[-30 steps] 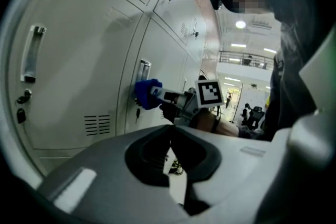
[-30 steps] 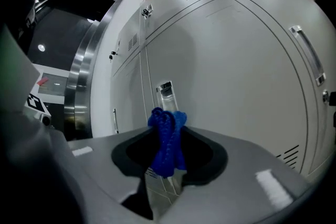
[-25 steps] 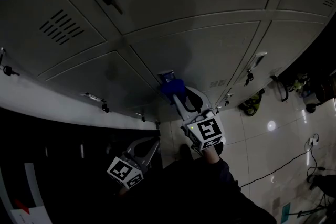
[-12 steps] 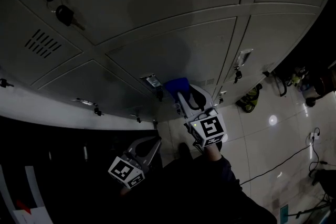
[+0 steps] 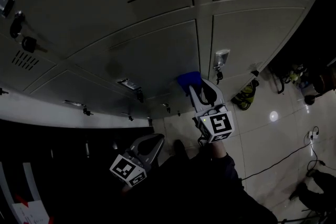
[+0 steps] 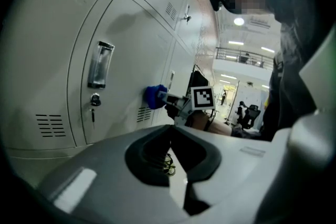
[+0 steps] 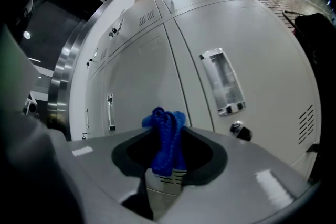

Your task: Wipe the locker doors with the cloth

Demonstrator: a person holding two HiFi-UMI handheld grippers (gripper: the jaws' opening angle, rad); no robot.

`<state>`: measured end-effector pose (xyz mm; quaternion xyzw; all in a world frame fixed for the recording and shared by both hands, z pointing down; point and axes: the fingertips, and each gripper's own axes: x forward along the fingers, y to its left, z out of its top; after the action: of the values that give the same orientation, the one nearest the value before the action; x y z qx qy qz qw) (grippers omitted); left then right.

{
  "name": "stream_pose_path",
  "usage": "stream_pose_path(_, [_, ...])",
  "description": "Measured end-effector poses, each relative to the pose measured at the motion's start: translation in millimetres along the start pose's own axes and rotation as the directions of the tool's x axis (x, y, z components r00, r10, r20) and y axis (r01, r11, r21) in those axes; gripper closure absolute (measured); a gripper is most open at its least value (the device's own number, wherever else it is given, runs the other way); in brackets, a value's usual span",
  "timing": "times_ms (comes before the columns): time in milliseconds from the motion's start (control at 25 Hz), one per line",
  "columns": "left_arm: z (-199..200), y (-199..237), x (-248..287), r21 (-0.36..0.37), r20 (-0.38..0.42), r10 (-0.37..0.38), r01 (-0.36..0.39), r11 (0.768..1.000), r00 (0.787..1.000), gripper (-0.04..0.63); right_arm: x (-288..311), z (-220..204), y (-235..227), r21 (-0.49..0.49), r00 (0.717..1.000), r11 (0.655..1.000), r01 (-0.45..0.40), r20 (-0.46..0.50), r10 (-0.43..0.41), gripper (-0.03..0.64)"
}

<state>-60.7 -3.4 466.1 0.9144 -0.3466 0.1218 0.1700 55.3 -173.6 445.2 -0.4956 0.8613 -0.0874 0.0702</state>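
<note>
The right gripper (image 5: 198,93) clamps the blue cloth (image 5: 189,81), seemingly against a locker door (image 5: 152,55) near its edge. The left gripper (image 5: 151,141), closed and empty, hangs low.

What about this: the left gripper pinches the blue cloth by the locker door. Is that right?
No. The right gripper pinches the blue cloth by the locker door, as the right gripper view shows; the left gripper holds nothing.

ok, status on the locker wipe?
Right gripper shut on cloth, cloth against locker door. Left gripper shut, empty, held low. Nothing blocking; handle on next door nearby.
</note>
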Motion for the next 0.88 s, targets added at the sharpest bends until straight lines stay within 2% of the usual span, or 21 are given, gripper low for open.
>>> stream_pose_path(200, [2,-14,17,-0.002,-0.006,-0.001,0.001,1.000,1.000,0.595,-10,2,-25,0.001,1.000,1.000,0.021,-0.004,-0.021,0.486])
stream_pose_path(480, [2,-19,18,0.001,-0.008,0.000,0.000,1.000,1.000,0.595,-14,1,-24,0.024,1.000,1.000,0.019,0.009,-0.019,0.486])
stream_pose_path(680, [-7,-16,5,-0.007,-0.025,-0.007,0.007,1.000,1.000,0.595,-14,-8,-1,0.029,1.000,1.000,-0.006,0.001,0.006,0.486])
stream_pose_path(880, [-16,-5,-17,-0.003,-0.033,-0.018,0.018,1.000,0.999,0.595,-5,-32,41,0.031,0.998,0.998,-0.051,-0.032,0.052,0.486])
